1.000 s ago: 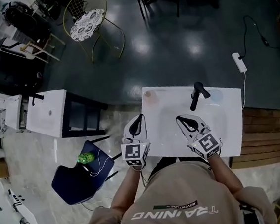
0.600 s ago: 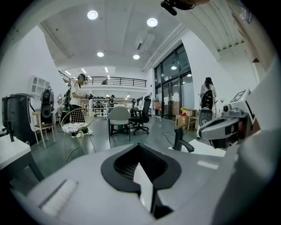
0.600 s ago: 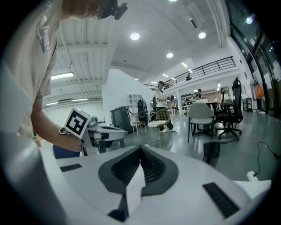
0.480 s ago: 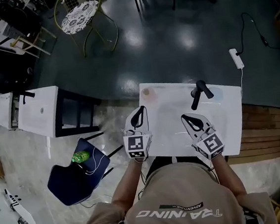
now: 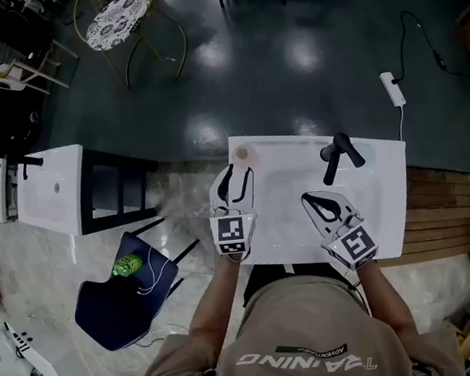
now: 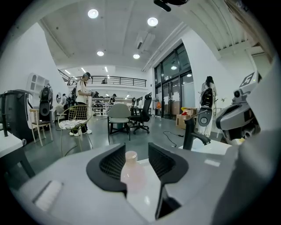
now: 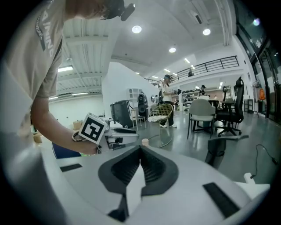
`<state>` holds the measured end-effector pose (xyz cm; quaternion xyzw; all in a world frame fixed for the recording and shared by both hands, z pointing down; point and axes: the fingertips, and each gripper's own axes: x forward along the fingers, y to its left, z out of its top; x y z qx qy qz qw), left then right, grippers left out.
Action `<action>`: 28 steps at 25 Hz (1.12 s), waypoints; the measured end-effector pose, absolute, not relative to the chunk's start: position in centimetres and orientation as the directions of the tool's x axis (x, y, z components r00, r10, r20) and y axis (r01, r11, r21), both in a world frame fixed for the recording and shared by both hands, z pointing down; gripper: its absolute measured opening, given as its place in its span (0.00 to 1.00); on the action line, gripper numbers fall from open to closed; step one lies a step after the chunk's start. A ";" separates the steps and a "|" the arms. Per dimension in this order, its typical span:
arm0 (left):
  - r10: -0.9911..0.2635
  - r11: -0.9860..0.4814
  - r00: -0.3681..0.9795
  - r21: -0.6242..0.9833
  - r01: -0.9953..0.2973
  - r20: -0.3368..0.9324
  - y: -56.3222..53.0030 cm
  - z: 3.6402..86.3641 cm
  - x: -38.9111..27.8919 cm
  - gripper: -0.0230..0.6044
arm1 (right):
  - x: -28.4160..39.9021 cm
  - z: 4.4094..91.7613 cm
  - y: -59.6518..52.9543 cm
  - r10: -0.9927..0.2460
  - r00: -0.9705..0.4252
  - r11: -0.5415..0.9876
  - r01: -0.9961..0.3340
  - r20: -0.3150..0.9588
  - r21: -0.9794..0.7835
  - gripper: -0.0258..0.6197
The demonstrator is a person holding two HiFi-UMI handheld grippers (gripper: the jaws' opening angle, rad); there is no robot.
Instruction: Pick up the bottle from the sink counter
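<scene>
Pale pink bottle (image 5: 242, 153) upright at upper-left corner of white sink counter (image 5: 387, 200). Left gripper (image 5: 239, 172) jaws just opened, apart; bottle lined up with the gap, untouched. Right gripper (image 5: 310, 199) jaws together, empty.

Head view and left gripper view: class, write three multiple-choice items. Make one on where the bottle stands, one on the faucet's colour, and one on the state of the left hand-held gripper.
1. Where on the sink counter does the bottle stand?
A. far left corner
B. far right corner
C. middle of the near edge

2. What colour is the faucet?
A. white
B. black
C. gold

3. How do the jaws of the left hand-held gripper stand?
A. apart
B. pressed together
C. clamped on the faucet

Key:
1 A: the head view shows it at that corner.
2 B: it is dark against the white counter.
3 A: the jaws have just been opening, and the bottle shows just ahead, in line with the gap.
</scene>
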<state>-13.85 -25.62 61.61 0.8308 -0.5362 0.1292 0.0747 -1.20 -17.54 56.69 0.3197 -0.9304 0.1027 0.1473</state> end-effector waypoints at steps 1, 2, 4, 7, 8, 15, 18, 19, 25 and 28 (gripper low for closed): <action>-0.872 -0.412 0.390 -0.014 -0.911 0.298 -25.9 62.1 -14.0 0.27 | -1.5 56.7 -17.6 -0.561 -0.756 0.776 -0.622 0.338 -0.103 0.05; -0.873 -0.410 0.388 -0.013 -0.912 0.297 -26.2 62.5 -14.0 0.28 | -1.7 56.8 -17.7 -0.556 -0.758 0.779 -0.618 0.341 -0.105 0.05; -0.876 -0.406 0.385 -0.011 -0.914 0.290 -26.9 63.5 -14.0 0.28 | -1.5 57.6 -17.6 -0.549 -0.752 0.783 -0.616 0.364 -0.092 0.05; -0.878 -0.401 0.380 -0.011 -0.916 0.291 -28.0 65.2 -13.9 0.28 | -1.2 58.4 -17.3 -0.549 -0.743 0.777 -0.623 0.383 -0.095 0.05; -0.878 -0.399 0.379 -0.010 -0.917 0.293 -28.3 65.7 -13.9 0.28 | -1.1 58.5 -17.3 -0.550 -0.742 0.775 -0.625 0.383 -0.097 0.05; -0.871 -0.418 0.400 -0.003 -0.908 0.284 -29.6 67.0 -14.0 0.28 | -0.9 59.5 -17.5 -0.555 -0.725 0.759 -0.642 0.407 -0.109 0.05; -0.872 -0.427 0.412 0.001 -0.904 0.263 -29.8 67.0 -13.6 0.28 | -0.8 60.1 -17.5 -0.543 -0.722 0.763 -0.638 0.430 -0.108 0.05; -0.873 -0.428 0.413 -0.001 -0.904 0.257 -29.8 67.1 -13.5 0.28 | -0.9 60.3 -17.4 -0.535 -0.723 0.767 -0.633 0.437 -0.107 0.05; -0.879 -0.427 0.410 -0.018 -0.904 0.241 -30.3 67.0 -13.4 0.27 | -1.8 60.6 -17.6 -0.516 -0.727 0.775 -0.622 0.453 -0.115 0.05; -0.885 -0.424 0.413 -0.007 -0.906 0.214 -30.1 66.6 -13.5 0.27 | -2.0 60.6 -17.9 -0.519 -0.727 0.775 -0.622 0.450 -0.110 0.05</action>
